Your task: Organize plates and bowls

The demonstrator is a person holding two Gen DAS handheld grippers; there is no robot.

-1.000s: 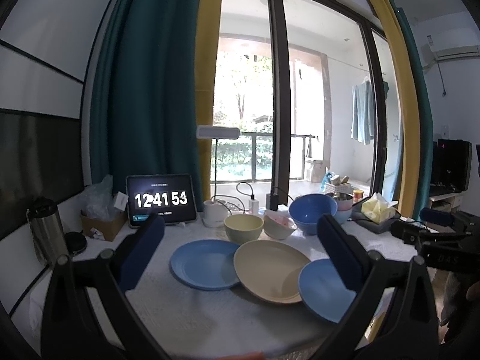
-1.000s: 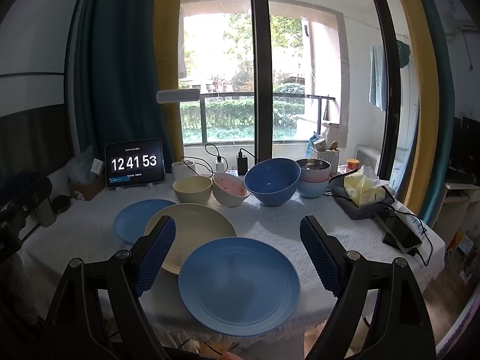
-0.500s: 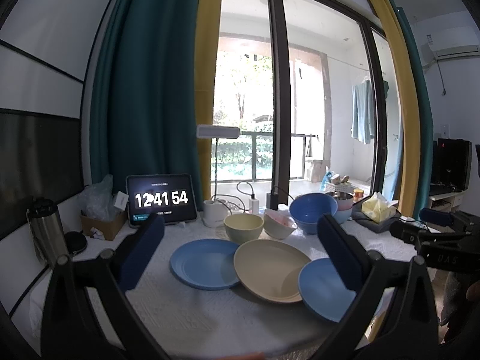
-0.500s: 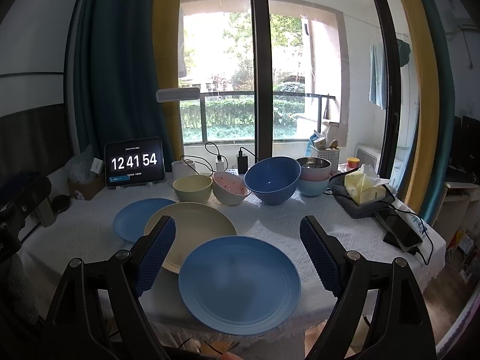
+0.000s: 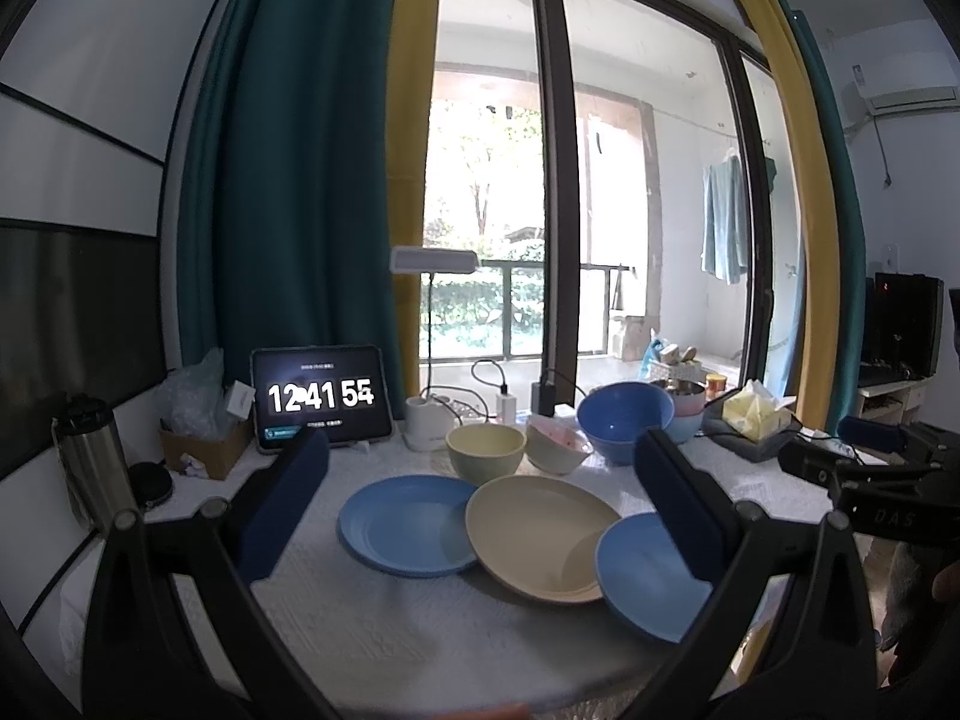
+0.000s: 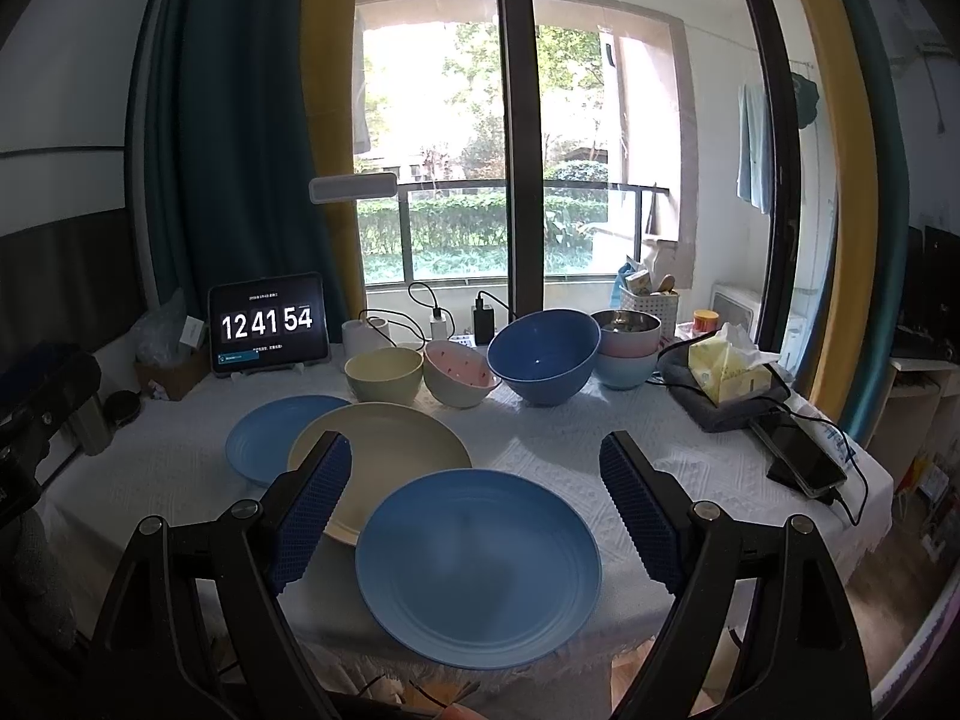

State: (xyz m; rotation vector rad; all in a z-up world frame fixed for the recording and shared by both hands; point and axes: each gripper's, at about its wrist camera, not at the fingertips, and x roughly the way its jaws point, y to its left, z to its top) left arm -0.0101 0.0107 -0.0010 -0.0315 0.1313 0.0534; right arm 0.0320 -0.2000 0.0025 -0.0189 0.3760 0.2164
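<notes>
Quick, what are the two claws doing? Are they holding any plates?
Left claw: open, holding nothing.
Right claw: open, holding nothing, above the big blue plate.

This is looking like a lived-in home, a dining corner beside a balcony. A table [image 6: 690,456] under a white textured cloth is sitting in front of tall glass doors [image 6: 510,138] hung with teal and yellow curtains [image 5: 300,180]. Laundry [image 5: 726,219] is hanging outside, an air conditioner [image 5: 906,99] is sitting high on the wall, and a tissue box [image 6: 729,369] and charging phone [image 6: 801,459] are lying about.
</notes>
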